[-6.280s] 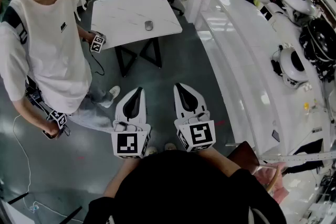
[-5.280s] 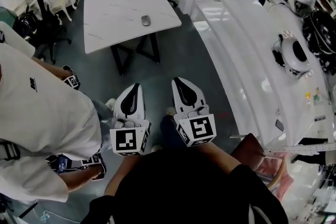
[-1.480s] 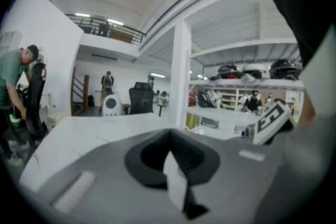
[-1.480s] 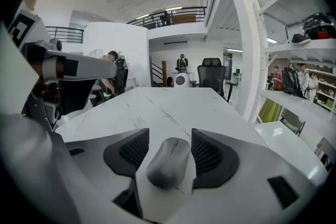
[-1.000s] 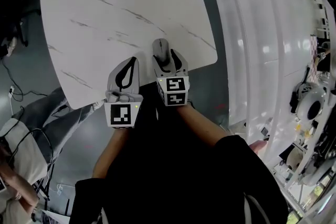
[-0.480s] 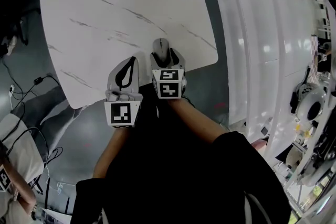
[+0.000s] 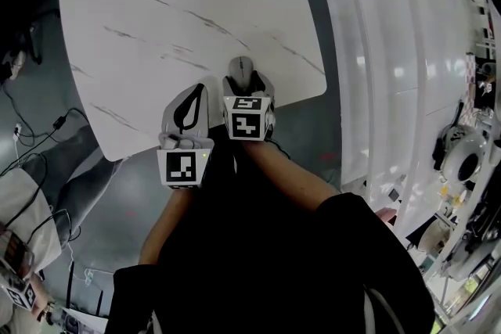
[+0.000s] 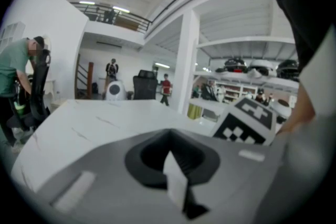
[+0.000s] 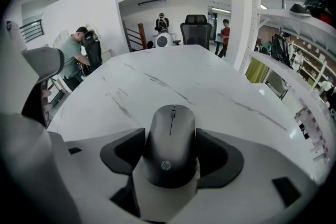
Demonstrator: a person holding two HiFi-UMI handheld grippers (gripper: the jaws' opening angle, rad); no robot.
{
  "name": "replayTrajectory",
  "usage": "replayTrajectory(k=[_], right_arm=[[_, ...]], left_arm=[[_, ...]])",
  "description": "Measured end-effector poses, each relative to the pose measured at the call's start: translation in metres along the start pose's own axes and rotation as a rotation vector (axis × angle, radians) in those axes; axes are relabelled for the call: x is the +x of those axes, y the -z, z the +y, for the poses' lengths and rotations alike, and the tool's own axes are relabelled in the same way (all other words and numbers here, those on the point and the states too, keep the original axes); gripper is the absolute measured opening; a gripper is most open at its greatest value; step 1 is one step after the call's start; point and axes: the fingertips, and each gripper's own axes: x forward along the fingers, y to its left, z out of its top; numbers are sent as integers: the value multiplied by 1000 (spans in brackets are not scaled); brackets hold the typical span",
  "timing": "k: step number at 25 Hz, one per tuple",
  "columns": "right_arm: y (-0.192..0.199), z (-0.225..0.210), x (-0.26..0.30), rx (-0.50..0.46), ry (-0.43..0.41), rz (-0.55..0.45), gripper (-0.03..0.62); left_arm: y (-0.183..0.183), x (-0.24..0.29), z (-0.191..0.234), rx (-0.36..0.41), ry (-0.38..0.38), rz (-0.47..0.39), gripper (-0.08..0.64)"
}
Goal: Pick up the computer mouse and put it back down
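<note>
Head view: looking steeply down on a white table (image 7: 172, 4) with dark veins. Near its close edge, a mouse (image 7: 241, 66), flat on the top. Around the mouse's rear half, the right gripper (image 7: 244, 84), tipped downward, marker cube (image 7: 246, 118) facing up. Just beside it, the left gripper (image 7: 200, 90), front end over the table, apart from the mouse.

Left gripper view: jaws together at the tips (image 8: 169, 132), nothing between. Beyond, the tabletop, a white pillar (image 8: 187, 60), shelves (image 8: 247, 68), and at the right the other gripper's marker cube (image 8: 247, 123).

Right gripper view: jaws wide apart, one along each flank of the mouse (image 9: 170, 149), close beside it; cannot tell whether the pads touch. Dark grey mouse, wheel end pointing away, resting on the table. Farther off, a chair (image 9: 195, 34) at the far edge and a person (image 9: 71, 57) bent over at the left.
</note>
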Motion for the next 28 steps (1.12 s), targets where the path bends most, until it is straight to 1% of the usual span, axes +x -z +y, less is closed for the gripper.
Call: replayTrajectory(k=[4,7,11,16,19,22,25,28], right_arm=[[-1,-2,-1,-1,-4,19,256],[-2,-2,0,17,-23,5,256],[-7,-8,-7,52,-43,-20,256],[-28,-12,-30,16,-55,-109,258],[-42,-15,-49,8,-59,-170,258],[-63,-18,-71,-12,-59,-252,258],[-82,-19,-97,-39,-56,-335,258],[-99,-20,-123,-62,-57,-418,258]], left_arm=[[0,0,-2,-4,2,-2,9],[-2,0,-4,-16,-1,-16,8],[-6,0,-7,1,3,-22,8],[-11,-1,-11,22,2,-15,8],[-17,-4,-15,33,-2,-32,9],[-31,-4,-15,25,-16,-74,8],[-39,-8,-13,17,-35,-74,8],[-52,-11,-12,29,-53,-91,8]])
